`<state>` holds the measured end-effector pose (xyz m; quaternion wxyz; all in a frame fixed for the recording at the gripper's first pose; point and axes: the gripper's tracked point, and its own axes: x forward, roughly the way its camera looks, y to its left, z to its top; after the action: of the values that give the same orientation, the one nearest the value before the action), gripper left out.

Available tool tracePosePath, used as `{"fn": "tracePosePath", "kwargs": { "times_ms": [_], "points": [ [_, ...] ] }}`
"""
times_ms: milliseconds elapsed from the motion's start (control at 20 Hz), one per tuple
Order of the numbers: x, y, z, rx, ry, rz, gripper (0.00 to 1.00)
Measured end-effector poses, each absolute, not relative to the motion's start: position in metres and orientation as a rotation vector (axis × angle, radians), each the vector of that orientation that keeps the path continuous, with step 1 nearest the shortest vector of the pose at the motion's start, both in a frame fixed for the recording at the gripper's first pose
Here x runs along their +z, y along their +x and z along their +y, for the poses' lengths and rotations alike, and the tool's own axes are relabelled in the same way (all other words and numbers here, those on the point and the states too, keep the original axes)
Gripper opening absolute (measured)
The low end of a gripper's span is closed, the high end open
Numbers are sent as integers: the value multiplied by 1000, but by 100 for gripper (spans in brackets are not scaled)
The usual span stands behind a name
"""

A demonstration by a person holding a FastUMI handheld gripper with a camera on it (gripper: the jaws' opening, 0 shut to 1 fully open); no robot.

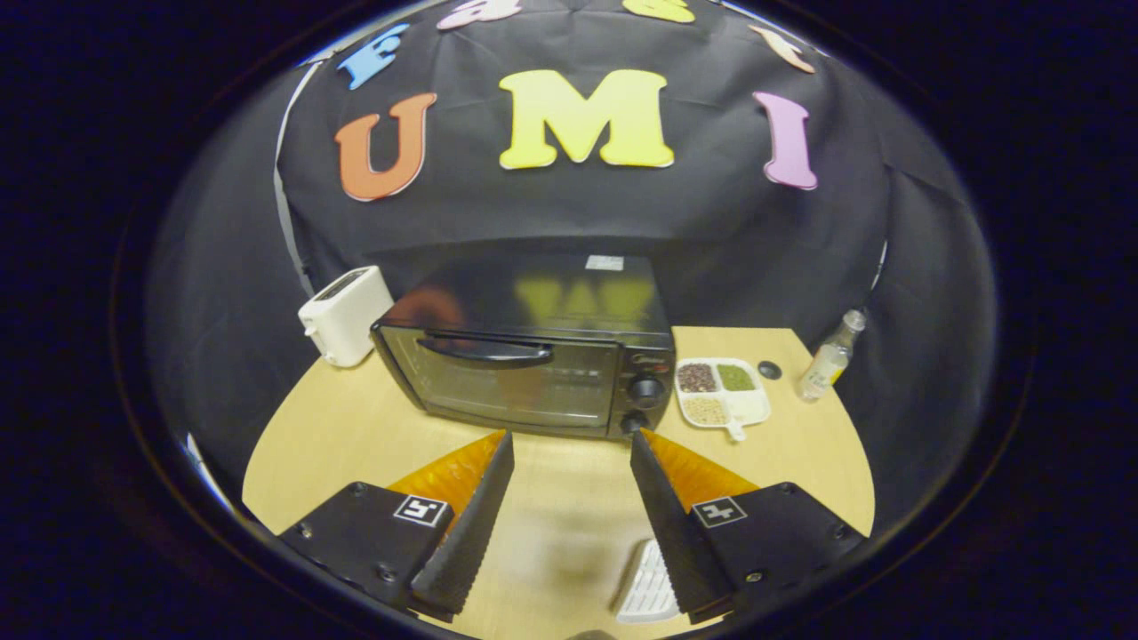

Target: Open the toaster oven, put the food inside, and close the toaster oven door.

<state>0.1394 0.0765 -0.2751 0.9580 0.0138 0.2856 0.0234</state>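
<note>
Facing boxy glass-fronted toaster oven (533, 356), fingers (484, 498) spread.

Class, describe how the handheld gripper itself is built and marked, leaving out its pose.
The gripper has two wedge-shaped fingers with ribbed inner faces. Each finger is fixed to a black block with screws at its corners, and each block carries a small square black-and-white marker. No cable is visible.

Fisheye cam rides the gripper (572, 444), looks fwd and slightly down at toaster oven (533, 356), fairly near.
</note>
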Motion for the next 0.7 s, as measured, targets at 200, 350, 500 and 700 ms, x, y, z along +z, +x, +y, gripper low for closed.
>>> {"fn": "tracePosePath", "kwargs": {
  "times_ms": [200,350,500,700],
  "points": [
    [-216,113,11,-57,37,475,86],
    [-167,86,-32,-128,23,385,86],
    [-116,54,-67,-182,-27,274,87],
    [-61,14,-90,-205,-62,143,100]
  ]
}}
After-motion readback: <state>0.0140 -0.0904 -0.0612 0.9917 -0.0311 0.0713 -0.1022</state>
